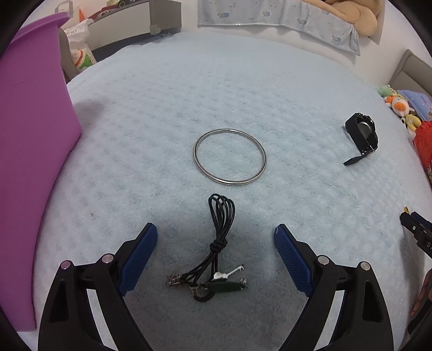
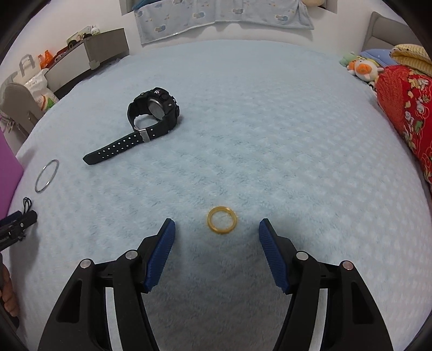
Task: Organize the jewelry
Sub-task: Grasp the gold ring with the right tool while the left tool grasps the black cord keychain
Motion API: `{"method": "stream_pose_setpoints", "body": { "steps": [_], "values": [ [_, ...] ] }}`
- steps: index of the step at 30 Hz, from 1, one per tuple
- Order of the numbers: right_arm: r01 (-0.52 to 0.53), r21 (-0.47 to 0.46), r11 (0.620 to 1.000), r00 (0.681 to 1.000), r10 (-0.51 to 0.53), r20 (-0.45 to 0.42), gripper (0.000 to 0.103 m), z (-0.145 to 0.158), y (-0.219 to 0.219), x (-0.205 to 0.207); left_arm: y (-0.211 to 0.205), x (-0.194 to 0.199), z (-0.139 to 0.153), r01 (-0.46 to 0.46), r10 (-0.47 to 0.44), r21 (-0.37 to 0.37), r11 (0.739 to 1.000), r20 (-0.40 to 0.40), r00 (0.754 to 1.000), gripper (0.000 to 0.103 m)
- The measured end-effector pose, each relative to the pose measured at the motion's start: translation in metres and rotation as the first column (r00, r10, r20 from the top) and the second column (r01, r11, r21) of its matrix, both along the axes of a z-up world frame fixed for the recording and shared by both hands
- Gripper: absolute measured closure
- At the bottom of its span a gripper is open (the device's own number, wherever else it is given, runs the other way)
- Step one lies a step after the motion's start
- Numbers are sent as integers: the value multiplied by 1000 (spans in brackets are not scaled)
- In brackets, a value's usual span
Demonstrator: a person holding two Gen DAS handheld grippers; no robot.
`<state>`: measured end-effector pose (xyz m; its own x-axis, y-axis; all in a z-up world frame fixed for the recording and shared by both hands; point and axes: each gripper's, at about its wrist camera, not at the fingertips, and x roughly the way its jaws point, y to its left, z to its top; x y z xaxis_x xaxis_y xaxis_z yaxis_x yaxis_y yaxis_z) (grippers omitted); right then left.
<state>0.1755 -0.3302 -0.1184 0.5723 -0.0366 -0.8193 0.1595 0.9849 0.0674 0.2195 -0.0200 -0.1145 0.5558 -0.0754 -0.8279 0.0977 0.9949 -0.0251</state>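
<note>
A black cord necklace [image 1: 216,251] with a green pendant lies on the light blue blanket, between the open fingers of my left gripper [image 1: 216,232]. A silver bangle [image 1: 230,157] lies just beyond it. A black watch [image 1: 361,135] lies far right; it also shows in the right wrist view [image 2: 151,116]. My right gripper [image 2: 217,224] is open, with a gold ring [image 2: 222,220] on the blanket between its fingertips. The bangle [image 2: 46,176] and the cord [image 2: 27,203] appear at the left of the right wrist view.
A purple box [image 1: 32,140] stands at the left edge of the blanket [image 1: 162,108]. A red patterned cushion [image 2: 405,113] and small plush toys [image 2: 361,67] lie at the right. A blue towel [image 2: 221,16] hangs at the back.
</note>
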Motion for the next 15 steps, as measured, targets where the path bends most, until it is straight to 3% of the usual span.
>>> {"method": "stream_pose_setpoints", "body": {
  "steps": [7, 11, 15],
  "values": [
    [-12, -39, 999, 1000, 13, 21, 43, -7, 5, 1, -5, 8, -5, -12, 12, 21, 1000, 6, 1000, 12],
    [-21, -52, 998, 999, 22, 26, 52, -8, 9, 0, -14, 8, -12, -15, 12, 87, 996, 40, 999, 8],
    [-46, -57, 997, 998, 48, 30, 68, -8, 15, 0, -11, 8, -11, -19, 17, 62, 998, 30, 999, 9]
  ]
}}
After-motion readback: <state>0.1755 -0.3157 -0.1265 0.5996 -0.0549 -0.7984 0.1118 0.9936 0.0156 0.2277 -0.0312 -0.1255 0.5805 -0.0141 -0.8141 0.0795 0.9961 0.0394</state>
